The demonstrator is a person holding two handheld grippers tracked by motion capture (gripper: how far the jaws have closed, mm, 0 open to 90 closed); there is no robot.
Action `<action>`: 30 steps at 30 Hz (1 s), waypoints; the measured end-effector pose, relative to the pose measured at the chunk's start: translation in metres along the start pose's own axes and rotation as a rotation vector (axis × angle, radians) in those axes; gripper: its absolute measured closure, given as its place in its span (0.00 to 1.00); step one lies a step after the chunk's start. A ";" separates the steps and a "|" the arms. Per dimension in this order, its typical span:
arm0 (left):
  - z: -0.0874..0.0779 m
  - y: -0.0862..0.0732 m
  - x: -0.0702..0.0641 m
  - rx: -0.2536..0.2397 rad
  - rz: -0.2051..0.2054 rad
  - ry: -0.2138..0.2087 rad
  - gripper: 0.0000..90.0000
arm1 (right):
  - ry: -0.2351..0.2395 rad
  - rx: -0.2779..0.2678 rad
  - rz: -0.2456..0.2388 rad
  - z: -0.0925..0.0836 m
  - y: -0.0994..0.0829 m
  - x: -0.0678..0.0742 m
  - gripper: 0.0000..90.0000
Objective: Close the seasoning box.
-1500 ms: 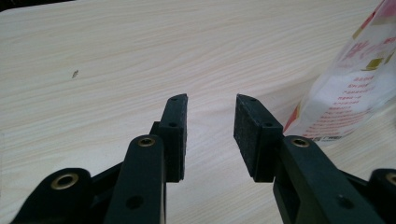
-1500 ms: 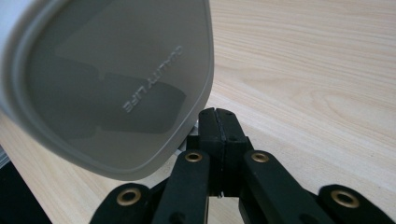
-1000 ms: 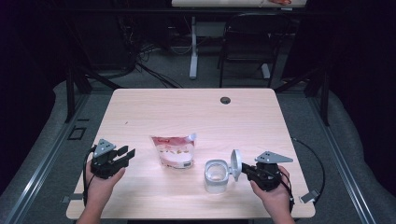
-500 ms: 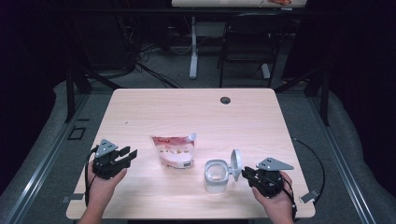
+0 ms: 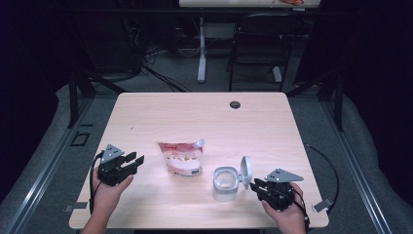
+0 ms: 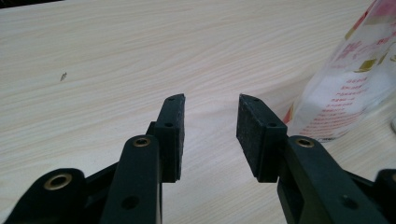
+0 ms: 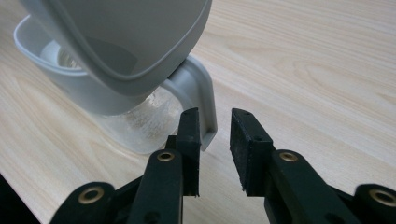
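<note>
A clear plastic container (image 5: 225,184) stands near the table's front, its grey flip lid (image 5: 246,168) upright and open. My right gripper (image 5: 254,185) sits just right of it. Its jaws have just been opening and now stand apart. In the right gripper view the lid (image 7: 130,42) looms close, and its tab (image 7: 206,105) hangs just ahead of my right gripper (image 7: 215,114), with no pad pressing on it. A red-and-white pouch (image 5: 181,158) stands left of the container. My left gripper (image 5: 139,160) is open to the pouch's left. In the left gripper view, nothing lies between the jaws of my left gripper (image 6: 210,100), and the pouch (image 6: 355,79) is at the right.
The light wooden table (image 5: 204,117) has a dark cable hole (image 5: 235,105) near its far edge. Cables trail off the right side (image 5: 326,165). A chair (image 5: 253,44) and a desk leg stand beyond the table.
The right gripper has opened, let go of the lid and drawn back a little toward the front edge. The lid stays up. The left gripper has kept its place.
</note>
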State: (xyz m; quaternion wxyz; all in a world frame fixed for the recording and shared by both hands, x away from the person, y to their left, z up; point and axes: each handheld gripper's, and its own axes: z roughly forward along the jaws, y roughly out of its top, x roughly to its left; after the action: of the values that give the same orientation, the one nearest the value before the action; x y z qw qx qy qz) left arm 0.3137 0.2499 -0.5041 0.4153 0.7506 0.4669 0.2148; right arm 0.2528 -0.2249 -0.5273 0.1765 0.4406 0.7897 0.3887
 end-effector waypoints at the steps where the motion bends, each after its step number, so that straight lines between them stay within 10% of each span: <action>1: 0.000 0.000 0.000 0.000 0.003 -0.001 0.69 | -0.002 0.006 -0.005 0.002 -0.001 0.001 0.82; 30: -0.006 -0.002 0.005 -0.009 -0.007 0.014 0.70 | 0.047 0.006 -0.029 0.011 0.001 0.005 0.91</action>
State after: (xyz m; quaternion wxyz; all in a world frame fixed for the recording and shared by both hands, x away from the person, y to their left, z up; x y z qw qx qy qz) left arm 0.3106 0.2573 -0.5031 0.4163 0.7456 0.4713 0.2207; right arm 0.2569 -0.2154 -0.5331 0.1620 0.4204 0.8011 0.3940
